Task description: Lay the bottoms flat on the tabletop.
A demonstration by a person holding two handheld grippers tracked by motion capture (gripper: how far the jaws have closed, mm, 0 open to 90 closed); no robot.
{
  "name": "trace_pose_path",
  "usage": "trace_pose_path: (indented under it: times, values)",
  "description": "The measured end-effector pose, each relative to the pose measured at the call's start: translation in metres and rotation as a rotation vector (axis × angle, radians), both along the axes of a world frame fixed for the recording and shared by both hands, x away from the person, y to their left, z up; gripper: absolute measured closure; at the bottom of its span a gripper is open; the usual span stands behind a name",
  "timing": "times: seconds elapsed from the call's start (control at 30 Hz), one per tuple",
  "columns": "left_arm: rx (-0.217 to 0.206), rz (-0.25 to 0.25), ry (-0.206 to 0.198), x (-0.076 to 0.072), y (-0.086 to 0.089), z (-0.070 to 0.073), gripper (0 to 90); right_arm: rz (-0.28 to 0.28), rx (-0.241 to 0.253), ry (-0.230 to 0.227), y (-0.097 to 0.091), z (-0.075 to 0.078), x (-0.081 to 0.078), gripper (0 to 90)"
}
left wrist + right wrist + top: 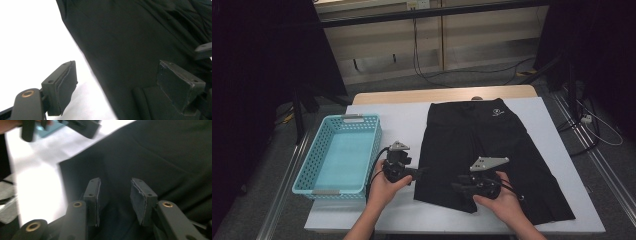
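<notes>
While shorts [492,150] lie flat on worktop [402,115], basket [339,152] empty at left. Left hand-held gripper [422,172] open astride near-left hem; right hand-held gripper [457,187] part open over fabric, gripping nothing. Risk: shallow bite slips, fold bunches.

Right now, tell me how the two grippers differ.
The left gripper has wide jaws straddling the shorts' edge, one over white table; the right gripper has narrower jaws, both over fabric. Neither pinches cloth. Both have black jaws.
</notes>
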State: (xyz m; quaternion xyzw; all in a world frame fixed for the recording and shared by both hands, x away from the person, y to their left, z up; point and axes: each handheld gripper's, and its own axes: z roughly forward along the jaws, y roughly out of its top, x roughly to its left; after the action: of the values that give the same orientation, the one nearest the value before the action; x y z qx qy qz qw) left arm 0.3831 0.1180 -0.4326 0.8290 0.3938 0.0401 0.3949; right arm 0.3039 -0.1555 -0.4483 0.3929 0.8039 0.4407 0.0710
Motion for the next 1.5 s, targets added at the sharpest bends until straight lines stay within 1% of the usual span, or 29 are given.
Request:
trace_pose_path:
  times: [0.07, 0.13, 0.2, 0.23, 0.3, 0.33, 0.37, 0.43, 0.47, 0.53, 0.6, 0.63, 0.67, 0.73, 0.8, 0.83, 0.87, 0.9, 0.93, 0.97, 1.0, 1.07, 1.13, 1.2, 1.27, 1.3, 1.37, 1.43, 1.5]
  values:
    - [0.006, -0.002, -0.005, 0.000, 0.000, 0.000, 17.1, 0.013, 0.014, 0.025, 0.003, -0.004, 0.004, 62.5]
    - [0.013, -0.002, -0.008, 0.000, 0.000, -0.001, 17.1, 0.034, -0.004, 0.035, 0.007, -0.007, 0.005, 62.7]
    - [0.013, 0.004, -0.009, 0.001, 0.001, -0.001, 17.1, 0.055, -0.008, 0.047, 0.013, -0.009, 0.005, 64.5]
    - [0.014, 0.007, -0.011, 0.001, 0.001, 0.000, 17.1, 0.068, -0.015, 0.051, 0.016, -0.011, 0.005, 64.7]
    - [0.008, 0.011, -0.009, 0.002, 0.001, 0.001, 17.1, 0.091, -0.053, 0.045, 0.024, -0.013, 0.004, 66.9]
    - [0.009, 0.008, -0.009, 0.002, 0.002, 0.001, 17.1, 0.089, -0.066, 0.023, 0.026, -0.013, 0.002, 70.0]
    - [0.010, 0.010, -0.011, 0.002, 0.002, 0.001, 17.1, 0.089, -0.074, 0.016, 0.028, -0.013, 0.000, 74.4]
    - [0.008, 0.017, -0.010, 0.002, 0.002, 0.001, 17.0, 0.092, -0.060, 0.025, 0.028, -0.013, -0.002, 87.6]
    - [0.009, 0.018, -0.011, 0.002, 0.002, 0.001, 17.0, 0.109, -0.043, 0.030, 0.028, -0.014, -0.003, 88.3]
    - [0.009, 0.016, -0.014, 0.003, 0.002, 0.001, 17.0, 0.150, -0.028, 0.032, 0.030, -0.012, -0.006, 89.1]
    - [0.009, 0.017, -0.015, 0.004, 0.003, 0.002, 17.0, 0.203, -0.002, 0.023, 0.033, -0.006, -0.012, 89.2]
    - [0.007, 0.018, -0.013, 0.004, 0.003, 0.002, 17.0, 0.238, 0.008, 0.014, 0.035, -0.003, -0.016, 88.7]
    - [0.005, 0.021, -0.015, 0.004, 0.003, 0.002, 17.0, 0.287, 0.018, 0.015, 0.037, 0.000, -0.022, 87.3]
    - [0.006, 0.023, -0.015, 0.005, 0.004, 0.002, 17.0, 0.367, 0.022, 0.020, 0.042, 0.003, -0.036, 76.8]
    - [0.007, 0.023, -0.016, 0.005, 0.005, 0.002, 17.0, 0.395, -0.007, -0.001, 0.044, 0.006, -0.046, 69.2]
    - [0.007, 0.026, -0.016, 0.005, 0.005, 0.003, 17.0, 0.403, -0.004, -0.013, 0.044, 0.009, -0.048, 67.0]
    - [0.008, 0.026, -0.016, 0.005, 0.005, 0.003, 17.0, 0.403, 0.006, -0.019, 0.042, 0.012, -0.049, 65.1]
    - [0.011, 0.021, -0.014, 0.005, 0.005, 0.003, 16.9, 0.387, 0.017, -0.034, 0.040, 0.015, -0.048, 61.7]
    - [0.011, 0.021, -0.016, 0.004, 0.004, 0.003, 17.0, 0.362, 0.027, -0.048, 0.038, 0.018, -0.045, 59.4]
    - [0.009, 0.019, -0.017, 0.005, 0.004, 0.003, 17.0, 0.337, 0.024, -0.062, 0.035, 0.020, -0.041, 59.3]
    - [0.010, 0.019, -0.017, 0.005, 0.003, 0.003, 16.9, 0.293, 0.017, -0.074, 0.031, 0.021, -0.037, 59.0]
    - [0.011, 0.018, -0.016, 0.005, 0.003, 0.003, 16.9, 0.221, -0.004, -0.084, 0.027, 0.019, -0.028, 59.9]
    - [0.015, 0.016, -0.015, 0.005, 0.002, 0.002, 16.8, 0.159, -0.050, -0.094, 0.025, 0.013, -0.019, 63.5]
    - [0.018, 0.015, -0.018, 0.005, 0.001, 0.001, 16.7, 0.125, -0.074, -0.081, 0.027, 0.006, -0.012, 66.4]
    - [0.021, 0.015, -0.014, 0.005, 0.001, 0.001, 16.6, 0.091, -0.125, -0.087, 0.031, 0.001, -0.007, 69.6]
    - [0.024, 0.014, -0.014, 0.005, 0.001, 0.000, 16.5, 0.086, -0.124, -0.087, 0.033, -0.001, -0.004, 70.6]
    - [0.022, 0.017, -0.013, 0.005, 0.002, 0.000, 16.4, 0.105, -0.073, -0.051, 0.039, -0.003, -0.001, 72.6]
    - [0.021, 0.023, -0.013, 0.005, 0.002, 0.000, 16.3, 0.149, -0.045, -0.023, 0.046, -0.004, 0.000, 71.5]
    - [0.020, 0.027, -0.016, 0.006, 0.003, 0.000, 16.3, 0.175, -0.054, -0.018, 0.052, -0.005, -0.002, 70.1]
